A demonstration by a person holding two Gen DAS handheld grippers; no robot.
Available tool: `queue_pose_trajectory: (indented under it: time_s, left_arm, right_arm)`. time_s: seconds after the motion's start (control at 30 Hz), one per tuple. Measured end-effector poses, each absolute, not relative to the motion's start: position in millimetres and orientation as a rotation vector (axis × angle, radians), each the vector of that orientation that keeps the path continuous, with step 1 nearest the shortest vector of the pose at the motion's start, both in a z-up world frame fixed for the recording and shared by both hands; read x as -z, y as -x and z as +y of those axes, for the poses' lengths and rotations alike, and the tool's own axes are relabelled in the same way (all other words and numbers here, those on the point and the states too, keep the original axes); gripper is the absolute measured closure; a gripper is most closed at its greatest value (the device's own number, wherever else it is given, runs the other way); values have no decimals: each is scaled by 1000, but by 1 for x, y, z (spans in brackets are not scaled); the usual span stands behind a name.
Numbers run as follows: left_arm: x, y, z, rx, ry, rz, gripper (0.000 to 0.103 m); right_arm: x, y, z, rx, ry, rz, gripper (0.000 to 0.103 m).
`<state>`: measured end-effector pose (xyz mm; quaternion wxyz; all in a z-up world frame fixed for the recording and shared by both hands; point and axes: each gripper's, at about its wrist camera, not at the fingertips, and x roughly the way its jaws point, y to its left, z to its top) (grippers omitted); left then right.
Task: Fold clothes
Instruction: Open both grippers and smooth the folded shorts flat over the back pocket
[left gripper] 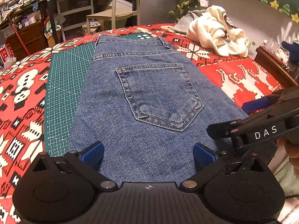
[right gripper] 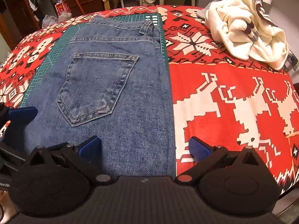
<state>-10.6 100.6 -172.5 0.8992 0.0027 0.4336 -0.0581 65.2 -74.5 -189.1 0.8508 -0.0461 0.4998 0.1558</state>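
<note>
On the green cutting mat (left gripper: 63,85), folded jeans (left gripper: 142,93) lie pocket-up.
Waistband far from me, long axis toward me; my left gripper (left gripper: 148,155) and right gripper (right gripper: 144,147) gape wide, empty.

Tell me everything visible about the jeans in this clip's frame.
The jeans are mid-blue, faded denim, lying flat with a back pocket facing up and the waistband with its belt loop at the far end. They look folded lengthwise, showing one pocket only. They rest mostly on a green cutting mat over the red patterned cloth. Both tools, left and right, are open over the near end, gripping nothing.
</note>
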Motion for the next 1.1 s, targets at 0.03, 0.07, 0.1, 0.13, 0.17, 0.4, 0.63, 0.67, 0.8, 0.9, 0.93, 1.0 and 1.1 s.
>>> queue_pose_trajectory:
  time_s: [0.03, 0.07, 0.1, 0.13, 0.17, 0.4, 0.63, 0.67, 0.8, 0.9, 0.93, 1.0, 1.1]
  left_arm:
    - [172, 10, 100, 116, -6, 900, 0]
    - [172, 10, 100, 112, -1, 899, 0]
    - [172, 10, 100, 108, 5, 897, 0]
    - [173, 10, 100, 106, 8, 893, 0]
    - [173, 11, 100, 104, 13, 886, 0]
    - [173, 8, 97, 83, 2, 900, 0]
    - [173, 7, 95, 65, -4, 909, 0]
    - [173, 8, 95, 63, -2, 902, 0]
    - [175, 12, 95, 52, 8, 872, 0]
    - [175, 12, 93, 38, 10, 863, 0]
    - [175, 11, 93, 36, 10, 868, 0]
    - [173, 8, 94, 37, 15, 886, 0]
    - [171, 4, 95, 36, 24, 911, 1]
  right_arm:
    - [189, -67, -74, -319, 89, 1056, 1]
    - [189, -68, -73, -310, 83, 1060, 1]
    - [188, -67, -73, -304, 80, 1064, 1]
    - [188, -66, -73, -304, 80, 1063, 1]
    - [188, -65, -73, -305, 79, 1060, 1]
    - [190, -66, -74, -301, 64, 1054, 1]
    - [193, -58, -76, -285, 48, 1002, 1]
    - [194, -56, -76, -277, 43, 988, 1]
    - [197, -46, -73, -223, 11, 915, 1]
    - [196, -46, -74, -223, 7, 915, 1]
    - [194, -48, -75, -242, 1, 919, 1]
    - [191, -50, -78, -276, -10, 925, 1]
    - [180, -49, -79, -276, -4, 888, 2]
